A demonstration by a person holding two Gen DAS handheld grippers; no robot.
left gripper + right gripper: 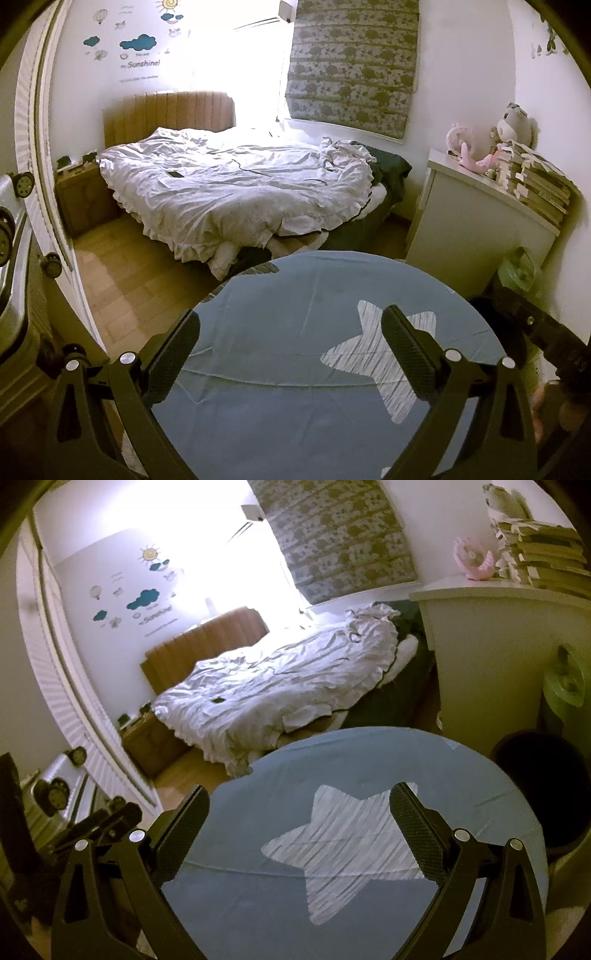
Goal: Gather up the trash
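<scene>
My left gripper (pixel 291 325) is open and empty, held above a blue cloth-covered round table (pixel 295 417) with a white star print (pixel 388 354). My right gripper (pixel 301 808) is open and empty too, above the same table (pixel 258 904), over the star (pixel 343 845). A dark round bin (pixel 546 786) stands on the floor at the table's right side. No loose trash shows on the table in either view. The right gripper's body shows at the right edge of the left wrist view (pixel 546 332).
A bed with a rumpled white duvet (pixel 229 188) fills the room beyond the table, a dark phone (pixel 174 174) on it. A white cabinet (pixel 476 225) with stacked books and plush toys stands at right. A wardrobe door (pixel 40 177) and a suitcase (pixel 11 258) are at left.
</scene>
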